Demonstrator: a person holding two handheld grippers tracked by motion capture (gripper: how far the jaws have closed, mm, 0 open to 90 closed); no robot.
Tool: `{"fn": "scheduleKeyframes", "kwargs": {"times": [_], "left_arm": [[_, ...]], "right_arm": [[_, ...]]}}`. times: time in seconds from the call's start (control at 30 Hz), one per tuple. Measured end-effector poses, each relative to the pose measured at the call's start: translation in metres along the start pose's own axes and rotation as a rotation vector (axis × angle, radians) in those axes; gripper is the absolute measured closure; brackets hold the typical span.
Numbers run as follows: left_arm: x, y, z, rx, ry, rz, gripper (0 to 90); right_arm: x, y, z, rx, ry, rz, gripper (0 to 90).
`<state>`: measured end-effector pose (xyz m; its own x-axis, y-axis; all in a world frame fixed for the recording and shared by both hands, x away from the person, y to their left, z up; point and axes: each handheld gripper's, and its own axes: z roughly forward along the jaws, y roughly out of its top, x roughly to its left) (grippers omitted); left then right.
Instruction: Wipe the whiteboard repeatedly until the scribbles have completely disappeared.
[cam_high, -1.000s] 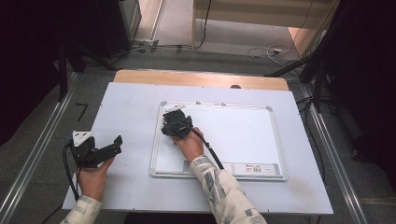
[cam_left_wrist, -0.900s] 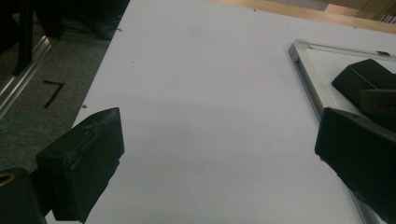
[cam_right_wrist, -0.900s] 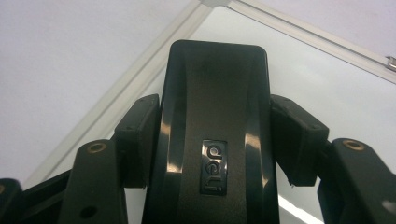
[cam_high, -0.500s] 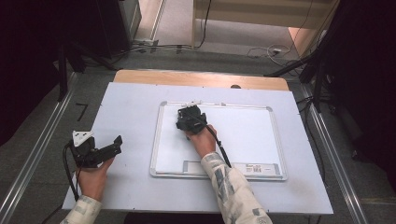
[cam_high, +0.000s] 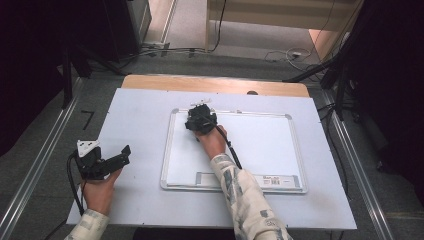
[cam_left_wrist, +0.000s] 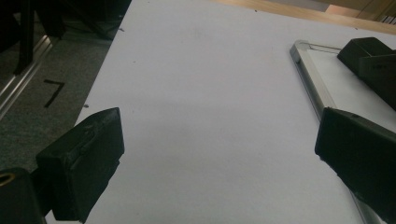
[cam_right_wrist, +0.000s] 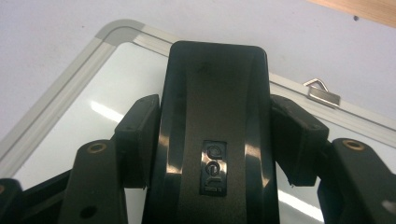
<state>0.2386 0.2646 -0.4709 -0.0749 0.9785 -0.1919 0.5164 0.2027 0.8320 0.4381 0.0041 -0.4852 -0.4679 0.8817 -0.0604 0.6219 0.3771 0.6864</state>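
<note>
The left gripper (cam_high: 117, 157) is resting on the pale sheet-covered table (cam_high: 135, 115), jaws spread wide with nothing between them, well clear of the board. To its right, the right gripper (cam_high: 199, 120) is clamping a glossy black oblong whiteboard eraser (cam_right_wrist: 215, 135) between its fingers (cam_right_wrist: 140, 135), over the far left corner of the aluminium-framed whiteboard (cam_high: 280, 150). Judgement: wiping is under way; the eraser should be kept flat, pressure even, strokes overlapping, and short of the frame just beyond the fingertips.
</note>
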Motion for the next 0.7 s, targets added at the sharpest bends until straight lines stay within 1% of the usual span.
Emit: {"fn": "scheduleKeyframes", "kwargs": {"times": [0.17,0.33,0.4,0.47,0.57,0.63,0.67,0.7], "left_arm": [[0.0,0.0,0.001,0.002,0.001,-0.001,1.9],[0.001,0.0,0.0,-0.002,0.001,-0.001,1.9],[0.001,0.0,-0.001,-0.002,0.002,-0.003,1.9],[0.002,0.0,-0.002,-0.003,0.002,-0.003,1.9],[0.003,-0.001,-0.002,-0.003,0.004,-0.007,1.9],[0.004,0.0,-0.002,-0.006,0.004,-0.01,1.9],[0.004,0.0,-0.002,-0.006,0.004,-0.009,1.9],[0.004,0.0,-0.002,-0.005,0.003,-0.009,1.9]], "right_arm": [[0.011,0.002,0.001,-0.001,0.019,-0.019,36.2],[0.02,0.002,0.0,-0.001,0.041,-0.05,36.1],[0.019,0.003,0.001,0.0,0.047,-0.049,36.1],[0.017,0.005,0.003,0.0,0.043,-0.046,36.2],[0.008,0.006,0.004,0.005,0.023,-0.026,36.2],[-0.001,0.005,0.003,0.012,0.011,-0.021,36.2],[-0.004,0.004,0.002,0.01,0.003,-0.024,36.2],[-0.007,0.003,0.001,0.012,0.001,-0.017,36.2]]}}
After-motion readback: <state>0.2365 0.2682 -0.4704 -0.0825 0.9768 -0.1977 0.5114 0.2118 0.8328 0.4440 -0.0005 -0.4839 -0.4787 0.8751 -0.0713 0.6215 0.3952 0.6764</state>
